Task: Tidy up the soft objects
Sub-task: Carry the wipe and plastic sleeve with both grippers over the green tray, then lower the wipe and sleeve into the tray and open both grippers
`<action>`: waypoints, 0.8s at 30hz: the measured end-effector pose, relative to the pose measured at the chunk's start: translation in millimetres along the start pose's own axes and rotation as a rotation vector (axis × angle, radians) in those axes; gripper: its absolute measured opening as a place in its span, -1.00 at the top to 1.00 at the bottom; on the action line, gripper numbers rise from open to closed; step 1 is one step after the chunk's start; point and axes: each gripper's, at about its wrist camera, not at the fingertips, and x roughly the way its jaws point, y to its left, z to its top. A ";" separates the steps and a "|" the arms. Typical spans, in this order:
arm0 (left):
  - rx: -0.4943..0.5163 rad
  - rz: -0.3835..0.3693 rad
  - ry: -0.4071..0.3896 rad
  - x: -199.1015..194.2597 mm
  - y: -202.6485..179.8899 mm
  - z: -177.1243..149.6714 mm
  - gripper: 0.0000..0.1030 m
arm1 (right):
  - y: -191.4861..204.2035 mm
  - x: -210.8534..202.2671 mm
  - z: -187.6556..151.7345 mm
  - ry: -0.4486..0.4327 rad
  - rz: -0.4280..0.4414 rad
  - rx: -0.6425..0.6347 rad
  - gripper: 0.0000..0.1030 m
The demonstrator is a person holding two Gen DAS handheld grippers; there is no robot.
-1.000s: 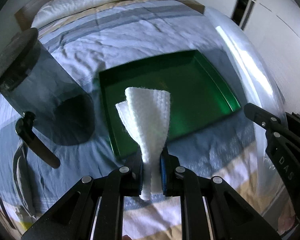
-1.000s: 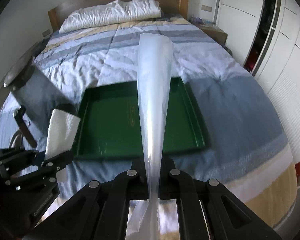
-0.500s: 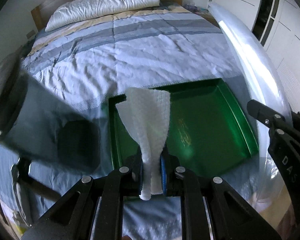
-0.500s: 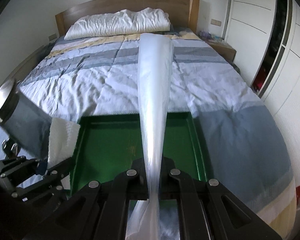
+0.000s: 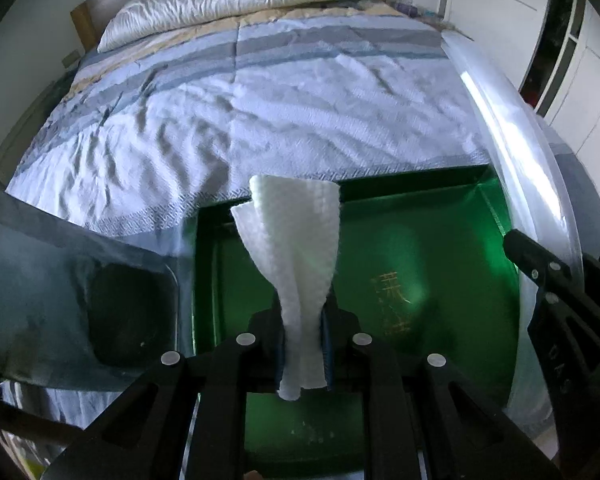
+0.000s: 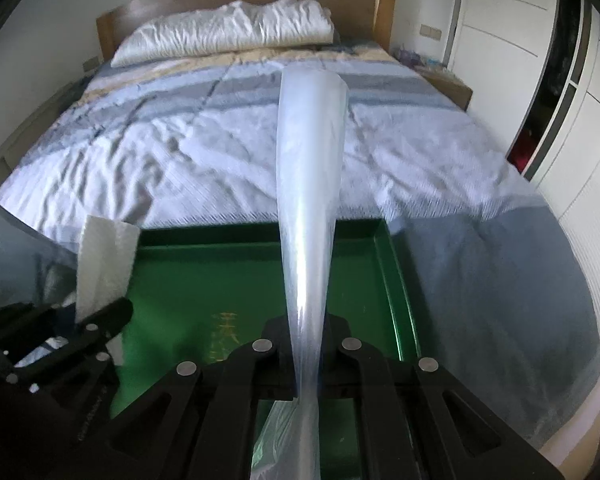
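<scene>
My left gripper (image 5: 303,344) is shut on a white textured cloth (image 5: 296,248), which stands up between the jaws over the green tray (image 5: 440,280). My right gripper (image 6: 307,360) is shut on a clear plastic bag (image 6: 310,184), which stretches forward and up from the jaws. The tray (image 6: 236,280) lies on the bed under both grippers. The left gripper (image 6: 60,340) with the cloth (image 6: 104,264) shows at the lower left of the right wrist view. The right gripper (image 5: 556,300) and the bag (image 5: 512,152) show at the right edge of the left wrist view.
A dark translucent container (image 5: 60,288) lies on the bed left of the tray. The striped blue and white bedspread (image 6: 220,152) covers the bed, with a white pillow (image 6: 228,28) at the wooden headboard. White wardrobe doors (image 6: 540,60) stand on the right.
Both grippers have moved forward over the tray, which now sits lower and closer in both views. The dark container has slid to the left edge. Both grips are unchanged.
</scene>
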 end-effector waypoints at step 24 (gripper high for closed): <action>-0.045 0.067 0.032 30.3 11.0 -2.7 0.73 | 0.2 59.9 -4.1 0.091 -0.012 -0.010 0.82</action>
